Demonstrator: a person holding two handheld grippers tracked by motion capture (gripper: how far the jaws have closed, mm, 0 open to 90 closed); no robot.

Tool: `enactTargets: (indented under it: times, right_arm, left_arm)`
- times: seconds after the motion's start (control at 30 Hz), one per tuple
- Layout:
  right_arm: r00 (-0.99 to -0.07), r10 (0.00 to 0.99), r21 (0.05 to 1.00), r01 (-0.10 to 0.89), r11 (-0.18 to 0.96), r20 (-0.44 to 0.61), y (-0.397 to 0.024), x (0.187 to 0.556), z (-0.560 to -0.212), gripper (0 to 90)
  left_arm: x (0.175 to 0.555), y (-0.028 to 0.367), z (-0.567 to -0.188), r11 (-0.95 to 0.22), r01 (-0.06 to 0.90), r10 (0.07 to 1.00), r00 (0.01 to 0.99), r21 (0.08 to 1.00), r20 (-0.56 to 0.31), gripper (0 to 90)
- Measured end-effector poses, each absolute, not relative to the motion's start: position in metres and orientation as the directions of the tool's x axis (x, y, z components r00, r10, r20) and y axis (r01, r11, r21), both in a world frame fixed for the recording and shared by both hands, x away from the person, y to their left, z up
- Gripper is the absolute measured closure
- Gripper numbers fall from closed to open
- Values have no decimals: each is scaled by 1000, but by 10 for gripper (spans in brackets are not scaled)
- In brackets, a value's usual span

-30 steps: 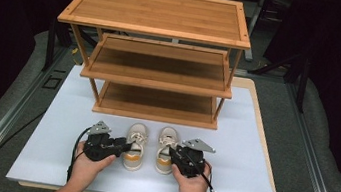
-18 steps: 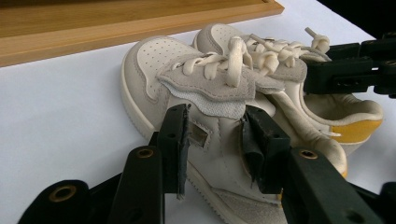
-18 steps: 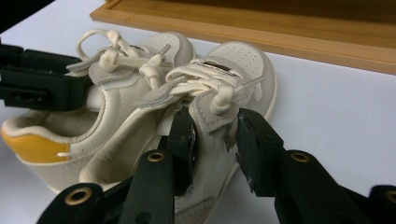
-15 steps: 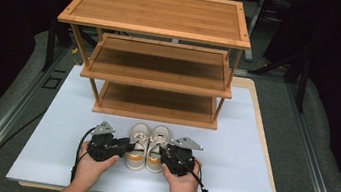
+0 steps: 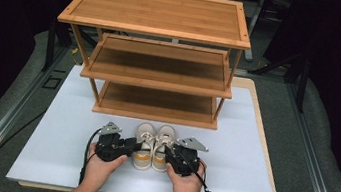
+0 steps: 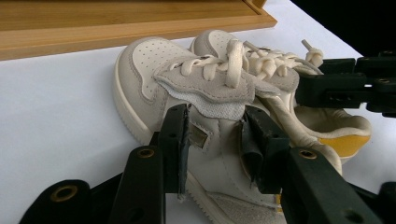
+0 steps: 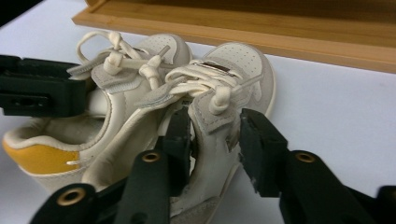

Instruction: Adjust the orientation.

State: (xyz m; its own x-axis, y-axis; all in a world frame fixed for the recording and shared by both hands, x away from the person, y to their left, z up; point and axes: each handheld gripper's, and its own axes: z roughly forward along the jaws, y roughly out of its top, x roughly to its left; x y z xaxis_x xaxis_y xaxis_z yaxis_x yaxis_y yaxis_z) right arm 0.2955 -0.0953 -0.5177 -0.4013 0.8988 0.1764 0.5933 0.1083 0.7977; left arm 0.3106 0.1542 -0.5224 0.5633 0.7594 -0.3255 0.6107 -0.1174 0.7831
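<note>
Left gripper (image 5: 137,147): jaws closed most of the way onto the outer side wall of the left shoe (image 5: 144,145), one pad outside the upper, the other inside the collar.
Right gripper (image 5: 168,152): jaws narrowed the same way onto the outer side wall of the right shoe (image 5: 163,147), pinching the upper below the laces.
Shoes: a small cream pair with yellow heel patches, touching side by side on the white table (image 5: 251,153), at 6 o'clock from the wooden shelf rack (image 5: 152,53), toes toward 12 o'clock and near its bottom shelf.
Hands: left hand (image 5: 101,164) and right hand (image 5: 187,182) each wrap a gripper body from 6 o'clock.
High view: the whole three-tier rack and both grey plates; the jaw contact is too small to read there.
Left gripper view: the pads against the leather, and the other gripper's black jaw at 2 o'clock; whether it lifts the shoe I cannot tell.
Right gripper view: the knotted laces and the yellow heel at 8 o'clock.
</note>
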Motion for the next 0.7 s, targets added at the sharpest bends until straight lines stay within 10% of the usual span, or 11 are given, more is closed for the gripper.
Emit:
enactTargets:
  times: [0.7]
  right_arm:
    - [-368, 888, 812, 583, -9, 274, -99, 293, -532, 543]
  left_arm:
    - [305, 143, -536, 7, 637, 829, 427, 770, -361, 508]
